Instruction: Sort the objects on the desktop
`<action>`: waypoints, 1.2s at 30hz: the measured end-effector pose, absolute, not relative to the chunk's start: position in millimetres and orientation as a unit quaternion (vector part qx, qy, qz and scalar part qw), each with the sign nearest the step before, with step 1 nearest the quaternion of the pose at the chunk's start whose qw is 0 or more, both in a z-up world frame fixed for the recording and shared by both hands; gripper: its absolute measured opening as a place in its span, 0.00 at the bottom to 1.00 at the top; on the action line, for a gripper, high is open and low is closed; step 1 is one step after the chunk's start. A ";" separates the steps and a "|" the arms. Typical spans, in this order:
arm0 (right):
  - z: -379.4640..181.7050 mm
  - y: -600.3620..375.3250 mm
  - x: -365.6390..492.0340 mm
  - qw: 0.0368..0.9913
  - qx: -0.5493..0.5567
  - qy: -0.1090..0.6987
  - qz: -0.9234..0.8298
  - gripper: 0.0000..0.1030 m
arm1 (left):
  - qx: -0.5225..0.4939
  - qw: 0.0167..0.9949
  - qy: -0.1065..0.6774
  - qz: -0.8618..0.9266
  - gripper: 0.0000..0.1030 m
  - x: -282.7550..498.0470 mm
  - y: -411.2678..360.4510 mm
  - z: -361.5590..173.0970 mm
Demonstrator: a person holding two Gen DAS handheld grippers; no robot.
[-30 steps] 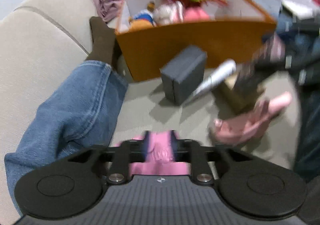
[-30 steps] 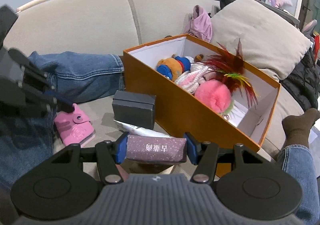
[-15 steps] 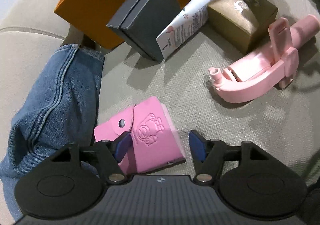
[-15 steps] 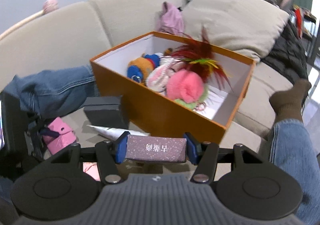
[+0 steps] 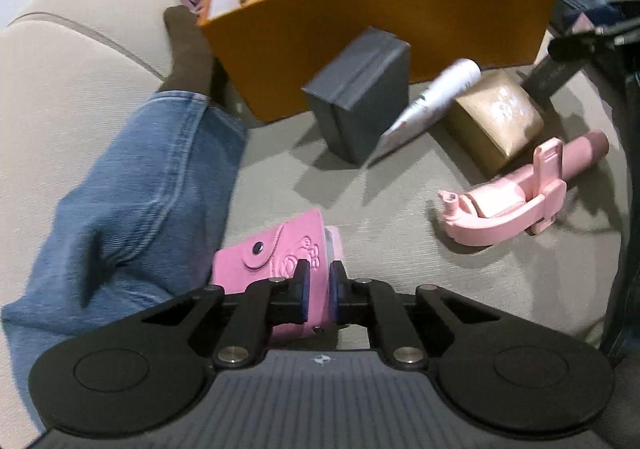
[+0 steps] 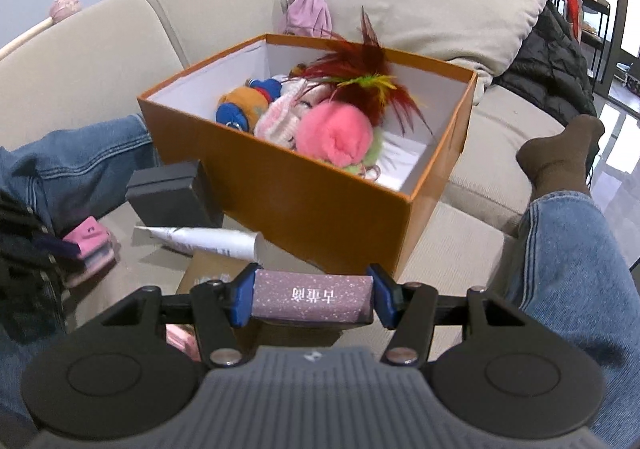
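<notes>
On a beige sofa seat strewn with small things, I work two grippers beside an orange box (image 6: 320, 205) already holding plush toys and feathers. The risk I see lies with my left gripper (image 5: 318, 287): its jaws are closing on one thin edge of the pink card wallet (image 5: 276, 257), which lies on the cushion against a person's denim-clad leg (image 5: 132, 205). A pinch that near the edge could let the soft wallet swing or slide free on the lift, or its snap flap could open; I judge the hold shallow. The pads look to be pressing its sides already, the gap between them narrow.

My right gripper (image 6: 314, 299) has its jaws about half apart and clamped on the ends of a speckled mauve box (image 6: 312, 299), held level in the air just short of the orange box's near wall. Carried low, it could knock that wall. Grey case (image 5: 360, 93), white tube (image 5: 436, 97), tan box (image 5: 496, 113) and pink holder (image 5: 516, 201) lie unsorted on the cushion.
</notes>
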State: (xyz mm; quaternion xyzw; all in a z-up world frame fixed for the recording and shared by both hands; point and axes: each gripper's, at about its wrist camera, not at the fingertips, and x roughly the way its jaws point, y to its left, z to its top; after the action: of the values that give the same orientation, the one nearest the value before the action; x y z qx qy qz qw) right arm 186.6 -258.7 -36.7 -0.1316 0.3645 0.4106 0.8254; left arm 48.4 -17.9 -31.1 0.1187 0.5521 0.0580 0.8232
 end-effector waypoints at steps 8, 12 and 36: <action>-45.3 -253.8 176.7 0.806 -0.170 0.376 0.425 0.58 | 0.111 0.834 0.533 0.086 0.07 34.6 2.8 -6.3; -32.3 -252.8 168.2 0.813 -0.169 0.352 0.431 0.59 | 0.102 0.839 0.525 0.096 0.07 34.8 17.4 -3.8; -65.9 -79.3 79.1 0.652 -0.261 0.205 0.681 0.06 | 0.091 0.841 0.533 0.027 0.10 33.2 33.9 6.9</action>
State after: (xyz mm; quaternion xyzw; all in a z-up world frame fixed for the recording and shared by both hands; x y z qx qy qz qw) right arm 79.1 -79.3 -65.9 -0.2611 0.2046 0.6815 0.6523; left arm 33.2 33.9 6.9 0.0907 0.5326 0.0271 0.8411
